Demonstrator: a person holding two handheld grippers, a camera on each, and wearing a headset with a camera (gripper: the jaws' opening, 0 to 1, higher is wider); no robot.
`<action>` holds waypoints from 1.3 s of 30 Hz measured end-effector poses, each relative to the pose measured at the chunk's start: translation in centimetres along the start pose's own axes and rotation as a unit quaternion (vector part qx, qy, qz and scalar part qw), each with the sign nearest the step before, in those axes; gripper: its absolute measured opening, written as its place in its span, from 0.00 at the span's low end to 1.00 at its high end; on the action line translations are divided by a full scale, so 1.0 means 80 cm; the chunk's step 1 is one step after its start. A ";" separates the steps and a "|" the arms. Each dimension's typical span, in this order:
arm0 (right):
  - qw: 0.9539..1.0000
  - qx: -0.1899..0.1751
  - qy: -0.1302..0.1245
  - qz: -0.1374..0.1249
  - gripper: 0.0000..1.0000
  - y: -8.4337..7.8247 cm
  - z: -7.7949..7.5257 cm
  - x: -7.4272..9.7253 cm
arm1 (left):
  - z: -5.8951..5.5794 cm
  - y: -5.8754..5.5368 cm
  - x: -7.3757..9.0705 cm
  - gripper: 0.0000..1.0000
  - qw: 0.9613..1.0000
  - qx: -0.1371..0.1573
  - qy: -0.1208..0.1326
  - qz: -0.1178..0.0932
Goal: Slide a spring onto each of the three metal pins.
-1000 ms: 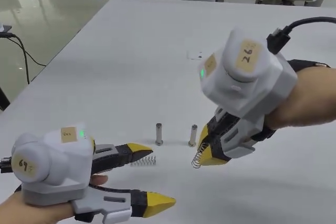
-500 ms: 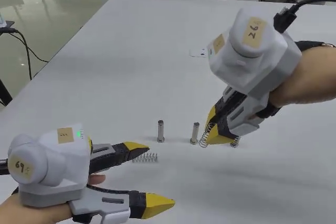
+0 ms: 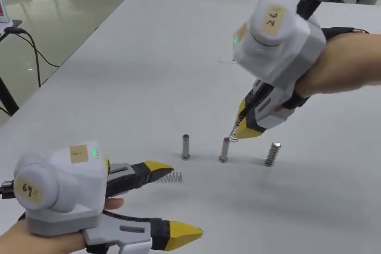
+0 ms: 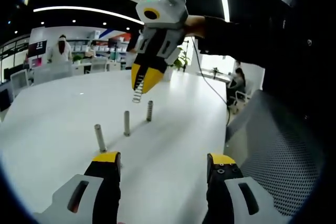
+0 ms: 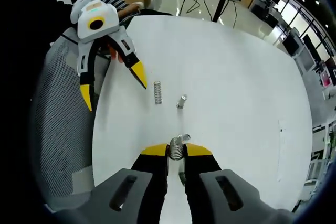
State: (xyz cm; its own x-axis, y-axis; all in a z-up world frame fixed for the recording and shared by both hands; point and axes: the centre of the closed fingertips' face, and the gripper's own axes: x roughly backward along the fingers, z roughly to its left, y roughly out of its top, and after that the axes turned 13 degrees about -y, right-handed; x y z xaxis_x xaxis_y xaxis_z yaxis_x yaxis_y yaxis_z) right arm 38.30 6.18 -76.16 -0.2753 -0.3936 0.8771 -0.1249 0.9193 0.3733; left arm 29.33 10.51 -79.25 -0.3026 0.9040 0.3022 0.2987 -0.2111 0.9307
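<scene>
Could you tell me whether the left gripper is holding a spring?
No, the yellow-tipped left gripper stands open with nothing between its jaws.

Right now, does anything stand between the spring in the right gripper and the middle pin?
Nothing visible does. The spring hangs from the right gripper close above the bare middle pin, with open air between.

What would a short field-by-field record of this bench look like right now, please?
done: sprung end pin
bare pins: middle pin, other end pin
right hand-held gripper: shut on held spring, close above middle pin
left hand-held gripper: open, beside loose spring lying on table
</scene>
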 end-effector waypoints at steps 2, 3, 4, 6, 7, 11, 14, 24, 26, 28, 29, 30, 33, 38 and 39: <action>1.000 0.002 0.002 0.003 0.08 0.000 -0.005 -0.007 | -0.001 -0.001 0.000 0.62 1.000 -0.001 -0.001 0.001; 1.000 0.003 0.003 0.003 0.08 0.000 -0.007 -0.010 | -0.001 -0.001 0.000 0.62 1.000 -0.001 -0.001 0.002; 1.000 0.003 0.004 0.004 0.08 0.001 -0.008 -0.012 | -0.001 -0.001 0.000 0.62 1.000 -0.001 -0.001 0.002; 1.000 0.005 0.003 0.006 0.08 0.000 -0.010 -0.016 | -0.001 -0.001 0.000 0.62 1.000 -0.001 0.000 0.002; 1.000 0.005 0.001 0.007 0.08 0.000 -0.012 -0.018 | -0.001 -0.001 0.000 0.62 1.000 0.000 0.000 0.002; 1.000 0.006 0.001 0.014 0.08 -0.004 -0.015 -0.025 | -0.001 -0.001 0.000 0.62 1.000 -0.001 -0.001 0.002; 1.000 0.005 0.000 0.017 0.08 -0.006 -0.020 -0.030 | -0.001 -0.002 0.000 0.62 1.000 -0.001 0.000 0.003; 1.000 0.000 0.009 0.020 0.08 -0.006 -0.015 -0.037 | 0.000 -0.002 0.000 0.62 1.000 0.000 0.000 0.003; 1.000 0.000 0.010 0.021 0.08 -0.008 -0.015 -0.040 | 0.000 -0.002 0.000 0.61 1.000 0.000 0.001 0.003; 1.000 -0.001 0.010 0.023 0.08 -0.009 -0.016 -0.042 | 0.001 -0.002 0.000 0.61 1.000 0.001 0.001 0.003; 1.000 -0.003 0.012 0.023 0.08 -0.009 -0.016 -0.043 | 0.001 -0.002 0.000 0.61 1.000 0.000 0.001 0.004; 1.000 -0.004 0.012 0.022 0.08 -0.009 -0.017 -0.044 | 0.001 -0.002 0.000 0.61 1.000 0.000 0.001 0.004; 1.000 -0.007 0.014 0.021 0.08 -0.010 -0.018 -0.047 | 0.001 -0.002 0.000 0.61 1.000 0.000 0.000 0.005; 0.999 -0.008 0.015 0.028 0.08 -0.015 -0.018 -0.054 | 0.002 -0.002 0.001 0.61 1.000 0.001 0.001 0.004; 0.999 -0.009 0.015 0.028 0.08 -0.015 -0.018 -0.056 | 0.002 -0.003 0.001 0.61 1.000 0.001 0.001 0.004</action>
State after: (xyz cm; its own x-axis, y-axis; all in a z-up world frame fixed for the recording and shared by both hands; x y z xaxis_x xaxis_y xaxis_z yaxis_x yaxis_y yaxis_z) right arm 41.03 6.86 -80.07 -0.2524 -0.3408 0.9056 -0.0923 0.9401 0.3281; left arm 29.39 10.67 -79.46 -0.3019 0.9012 0.3108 0.3036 -0.2182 0.9275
